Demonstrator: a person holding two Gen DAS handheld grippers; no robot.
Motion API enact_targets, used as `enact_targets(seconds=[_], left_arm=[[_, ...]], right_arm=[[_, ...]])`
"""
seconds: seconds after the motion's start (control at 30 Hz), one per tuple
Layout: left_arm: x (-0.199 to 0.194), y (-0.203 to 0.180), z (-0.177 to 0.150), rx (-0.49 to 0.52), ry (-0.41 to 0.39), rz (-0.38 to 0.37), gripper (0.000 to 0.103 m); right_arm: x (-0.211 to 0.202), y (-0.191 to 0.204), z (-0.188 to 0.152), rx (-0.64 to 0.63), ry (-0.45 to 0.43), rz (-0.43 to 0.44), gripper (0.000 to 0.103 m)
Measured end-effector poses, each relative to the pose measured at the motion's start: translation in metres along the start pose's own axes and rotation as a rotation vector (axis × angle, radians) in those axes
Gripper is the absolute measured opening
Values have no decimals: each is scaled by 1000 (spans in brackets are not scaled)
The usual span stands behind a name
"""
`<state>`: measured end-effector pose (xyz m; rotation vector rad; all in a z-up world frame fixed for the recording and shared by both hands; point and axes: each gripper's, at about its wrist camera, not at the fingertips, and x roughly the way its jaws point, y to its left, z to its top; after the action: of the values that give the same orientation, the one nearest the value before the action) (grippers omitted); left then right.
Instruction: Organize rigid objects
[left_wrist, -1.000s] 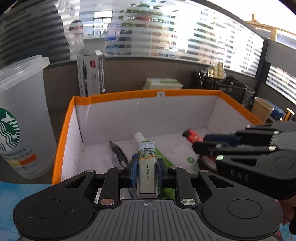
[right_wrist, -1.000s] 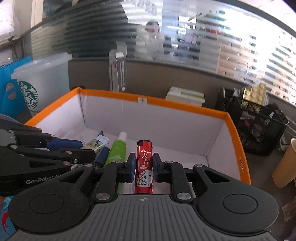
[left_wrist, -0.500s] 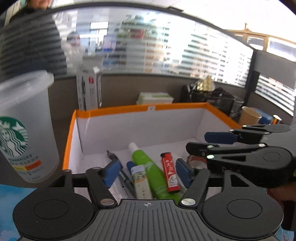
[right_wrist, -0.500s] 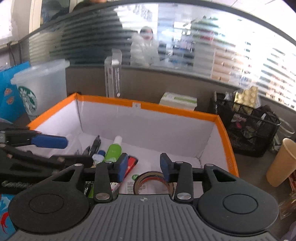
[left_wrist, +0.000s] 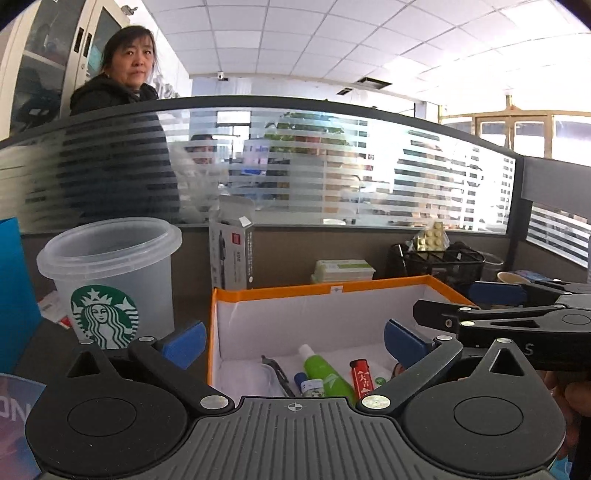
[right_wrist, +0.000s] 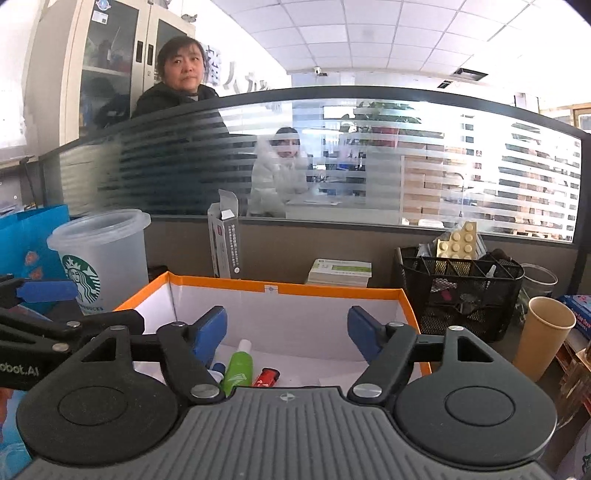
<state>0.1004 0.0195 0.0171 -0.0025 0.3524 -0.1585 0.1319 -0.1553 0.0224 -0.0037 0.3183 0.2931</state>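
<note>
- Both tools empty: left gripper spread wide, blue pads far apart with nothing between; right gripper likewise wide open and holding nothing.
- Landmark: orange-rimmed box, white inside, straight ahead of and below both sets of jaws.
- On the box floor, side by side: red lighter, green tube with white cap toward the far wall, small blue-capped bottle at the near end, dark pen left of the tube.
- Long axes of lighter, tube and pen all roughly near-to-far in the box, so about in line with the fingers' pointing direction, and crosswise to the gap of either jaw.
- From the right wrist view, same tube and lighter low and left of centre, partly hidden behind the tool body.
- Both jaws above the box rim and held off from the contents; neither touching anything.
- Right tool body crossing the right side of the left view, over the box's right wall; hard to call which is nearer the contents.
- Outside the box: Starbucks cup to its left, black mesh basket and paper cup to its right.
- Judgement: items already in the box, sorting probably near its end; any further pick likely outside the box, not visible between the jaws.
</note>
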Motion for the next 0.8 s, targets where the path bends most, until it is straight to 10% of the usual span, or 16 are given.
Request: enact_targets(seconds=[0.17, 0.8], left_arm=[[-7, -1, -2, 9, 8, -5, 103], [-48, -9, -2, 14, -17, 43, 103]], right_arm=[[-7, -1, -4, 13, -11, -33, 103], [-55, 9, -5, 13, -73, -73, 103]])
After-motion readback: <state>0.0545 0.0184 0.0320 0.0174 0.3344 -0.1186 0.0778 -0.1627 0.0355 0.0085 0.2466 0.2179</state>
